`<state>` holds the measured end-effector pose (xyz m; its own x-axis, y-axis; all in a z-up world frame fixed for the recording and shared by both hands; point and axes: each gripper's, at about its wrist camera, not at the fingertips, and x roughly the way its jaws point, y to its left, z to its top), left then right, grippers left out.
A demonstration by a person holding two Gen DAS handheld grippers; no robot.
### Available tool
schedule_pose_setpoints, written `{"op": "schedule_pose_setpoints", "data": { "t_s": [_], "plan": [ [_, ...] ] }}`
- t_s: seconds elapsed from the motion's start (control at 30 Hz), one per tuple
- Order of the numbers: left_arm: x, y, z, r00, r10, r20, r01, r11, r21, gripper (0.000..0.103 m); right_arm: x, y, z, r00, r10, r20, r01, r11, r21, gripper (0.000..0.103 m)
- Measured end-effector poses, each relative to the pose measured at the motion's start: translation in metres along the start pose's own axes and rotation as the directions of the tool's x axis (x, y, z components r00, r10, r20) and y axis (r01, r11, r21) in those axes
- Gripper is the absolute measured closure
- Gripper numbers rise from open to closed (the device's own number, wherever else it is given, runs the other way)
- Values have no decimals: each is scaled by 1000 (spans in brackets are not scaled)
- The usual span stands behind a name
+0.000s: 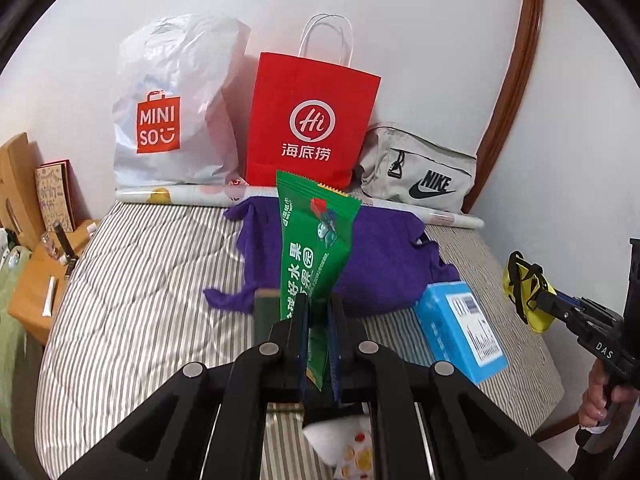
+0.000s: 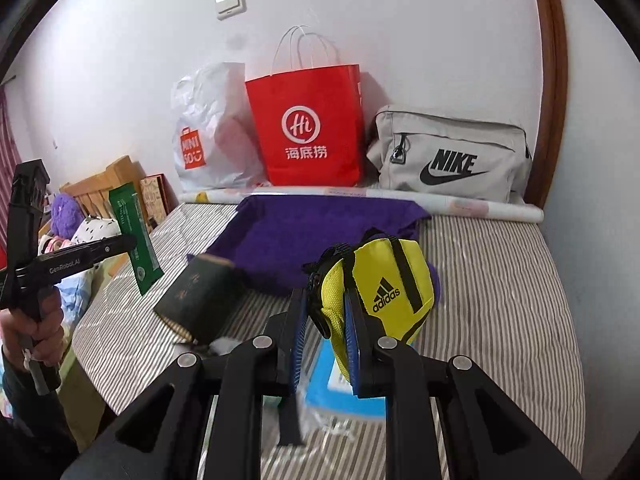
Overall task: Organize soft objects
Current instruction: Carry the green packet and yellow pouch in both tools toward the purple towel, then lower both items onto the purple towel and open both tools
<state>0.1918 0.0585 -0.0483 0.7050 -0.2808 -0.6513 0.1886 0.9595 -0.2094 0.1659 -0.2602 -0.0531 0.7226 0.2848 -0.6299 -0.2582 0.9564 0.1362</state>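
Left wrist view: left gripper clamped on green wipes packet, held upright above striped bed. Purple cloth and blue box lie on bed, right gripper visible at edge with yellow thing.

Right wrist view: right gripper pinching yellow adidas pouch, lifted off bed. Dark green book lies beside cloth. Red paper bag, MINISO bag, Nike bag along wall.

Progress guess: two items picked, nothing stowed yet; cloth left.
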Motion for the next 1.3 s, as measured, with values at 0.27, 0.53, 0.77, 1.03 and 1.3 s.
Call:
{"op": "schedule_pose_setpoints", "data": {
  "t_s": [0.27, 0.53, 0.77, 1.03, 1.3],
  "plan": [
    [37, 10, 29, 1000, 6, -20, -6, 1000, -6, 94, 40, -9, 32, 1000, 7, -14, -7, 1000, -15, 85],
    [89, 17, 50, 997, -7, -83, 6, 1000, -20, 94, 94, -19, 57, 999, 11, -43, -13, 999, -42, 85],
    [132, 20, 70, 991, -8, -137, 4, 1000, -28, 94, 138, -30, 70, 997, 9, -82, -14, 998, -59, 85],
    [185, 34, 76, 972, 25, -233, -36, 998, -45, 94, 180, -38, 70, 988, -4, -151, -8, 997, -81, 85],
    [218, 39, 78, 959, 30, -283, -46, 998, -50, 93, 206, -38, 64, 979, 8, -202, -27, 995, -94, 85]
  ]
}}
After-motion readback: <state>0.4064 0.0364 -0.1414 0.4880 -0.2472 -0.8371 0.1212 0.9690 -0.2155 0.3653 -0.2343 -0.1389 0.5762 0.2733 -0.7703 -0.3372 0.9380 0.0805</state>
